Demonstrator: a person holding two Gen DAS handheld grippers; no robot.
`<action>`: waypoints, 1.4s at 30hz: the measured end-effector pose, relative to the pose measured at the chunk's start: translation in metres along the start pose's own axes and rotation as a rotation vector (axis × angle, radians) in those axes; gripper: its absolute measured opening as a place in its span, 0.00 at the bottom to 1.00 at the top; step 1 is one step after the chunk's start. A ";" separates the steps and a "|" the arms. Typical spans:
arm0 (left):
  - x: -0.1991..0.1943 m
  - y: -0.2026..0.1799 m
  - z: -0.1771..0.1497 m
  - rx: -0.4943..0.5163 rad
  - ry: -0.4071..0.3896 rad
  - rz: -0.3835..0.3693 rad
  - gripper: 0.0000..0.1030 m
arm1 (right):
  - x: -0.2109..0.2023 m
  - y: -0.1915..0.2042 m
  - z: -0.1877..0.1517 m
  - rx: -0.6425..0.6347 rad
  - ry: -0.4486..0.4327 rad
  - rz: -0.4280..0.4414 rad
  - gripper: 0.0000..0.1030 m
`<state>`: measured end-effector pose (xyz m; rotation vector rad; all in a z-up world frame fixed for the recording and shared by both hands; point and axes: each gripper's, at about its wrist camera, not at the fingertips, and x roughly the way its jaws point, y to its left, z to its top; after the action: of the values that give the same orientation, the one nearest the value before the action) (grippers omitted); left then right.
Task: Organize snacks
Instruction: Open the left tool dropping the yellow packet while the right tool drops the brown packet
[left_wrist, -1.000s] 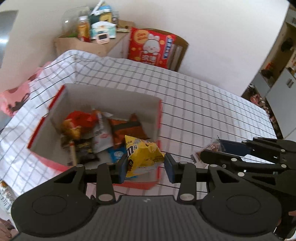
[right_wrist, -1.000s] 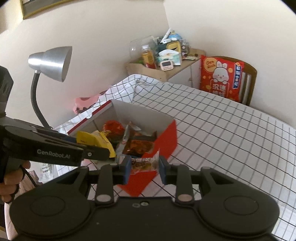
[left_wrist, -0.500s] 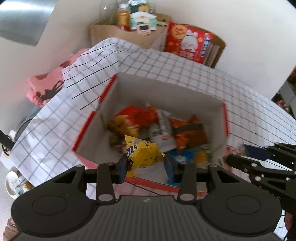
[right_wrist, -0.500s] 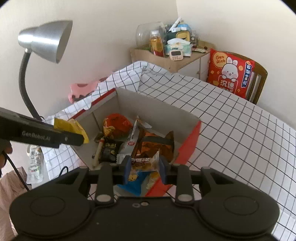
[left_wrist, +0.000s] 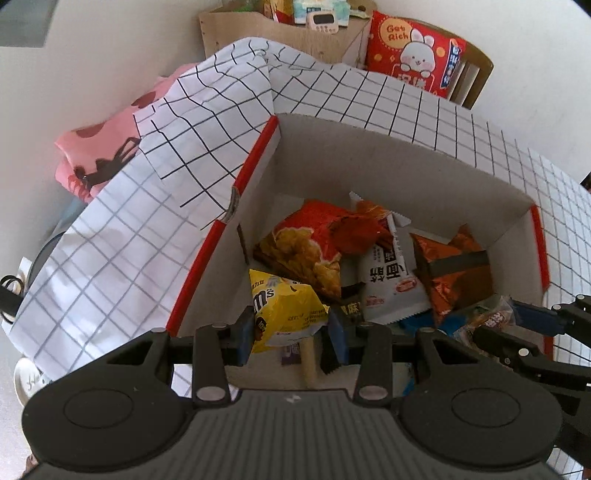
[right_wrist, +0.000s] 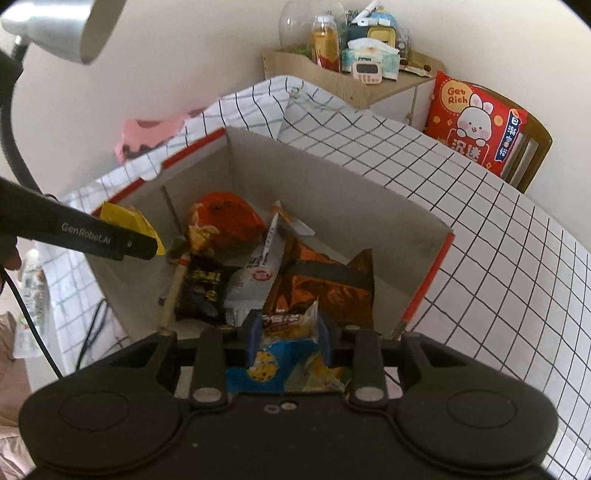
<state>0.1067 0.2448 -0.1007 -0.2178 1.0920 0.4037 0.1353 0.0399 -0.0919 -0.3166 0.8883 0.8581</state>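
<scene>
Box (left_wrist: 406, 162): open, red-edged cardboard, on a checked cloth, partly filled with snacks. Yellow M&M's bag (left_wrist: 286, 314): held above the box's 7 o'clock corner, crumpled, tilted. Small clear-wrapped snack (right_wrist: 288, 323): held over the box's 5 o'clock edge. Inside: red chip bag (left_wrist: 314, 243) at 11 o'clock, white packet (left_wrist: 391, 284) at centre, orange bag (left_wrist: 454, 273) at 3 o'clock, black packet (right_wrist: 205, 286) and blue packet (right_wrist: 266, 367) nearest the cameras.

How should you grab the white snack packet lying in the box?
Probably pinch the white packet by its top crimped seam, coming straight down from above. That flat end tilts up and looks free, while its lower end lies beside the orange bag and under other packets in the box.
</scene>
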 end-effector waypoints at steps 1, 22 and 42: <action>0.005 -0.001 0.000 0.004 0.011 -0.001 0.39 | 0.003 0.000 0.000 0.000 0.007 -0.002 0.29; 0.038 -0.019 -0.009 0.073 0.048 0.032 0.41 | 0.030 0.010 0.000 -0.005 0.065 -0.003 0.31; -0.013 -0.022 -0.022 0.073 -0.069 -0.003 0.61 | -0.003 0.010 -0.007 0.034 -0.004 0.012 0.72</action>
<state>0.0935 0.2140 -0.0996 -0.1400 1.0363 0.3652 0.1225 0.0411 -0.0927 -0.2803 0.9006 0.8539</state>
